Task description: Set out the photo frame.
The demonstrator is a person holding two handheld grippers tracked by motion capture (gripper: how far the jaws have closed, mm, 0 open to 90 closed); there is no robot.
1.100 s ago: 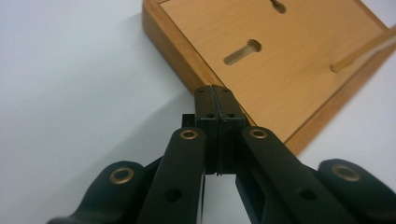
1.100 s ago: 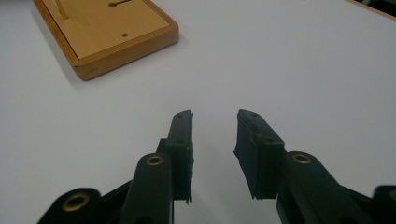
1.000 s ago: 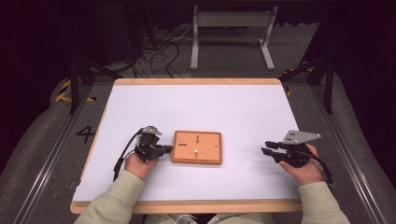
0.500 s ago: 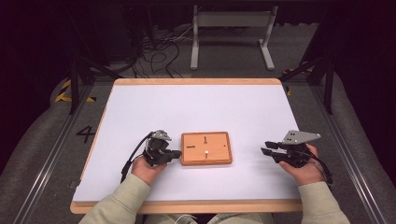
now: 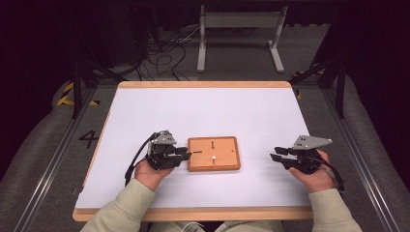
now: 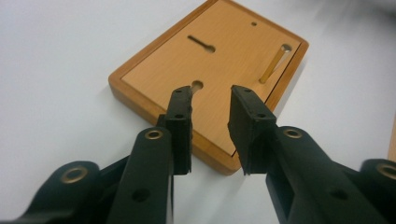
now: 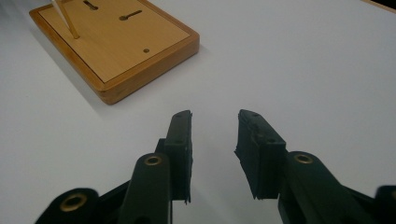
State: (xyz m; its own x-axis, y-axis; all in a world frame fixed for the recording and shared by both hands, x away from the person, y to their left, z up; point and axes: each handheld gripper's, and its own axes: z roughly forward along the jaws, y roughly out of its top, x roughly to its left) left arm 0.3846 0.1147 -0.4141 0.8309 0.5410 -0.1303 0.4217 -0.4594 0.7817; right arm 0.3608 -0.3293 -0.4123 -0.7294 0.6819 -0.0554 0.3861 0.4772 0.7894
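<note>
A: Low in the frame, the left gripper [image 5: 186, 154] sits at the left edge of the wooden board [image 5: 213, 153], and its jaws have just been opening. They stand apart over the board's near edge, nothing between them.

B: Looks like a release or a lining-up, I'd judge. And the right gripper [image 5: 274, 156]?

A: Lower right, well clear of the board, parted on empty air above the white table [image 5: 203, 111]. Probably waiting its turn.

B: The board itself?

A: Centre of the high view, slightly below the middle, flat on the table. A light wood panel in a darker raised rim, two keyhole slots cut in it, one small hole, and a thin peg [image 6: 273, 65] standing from the upper right corner in the left gripper view.
</note>
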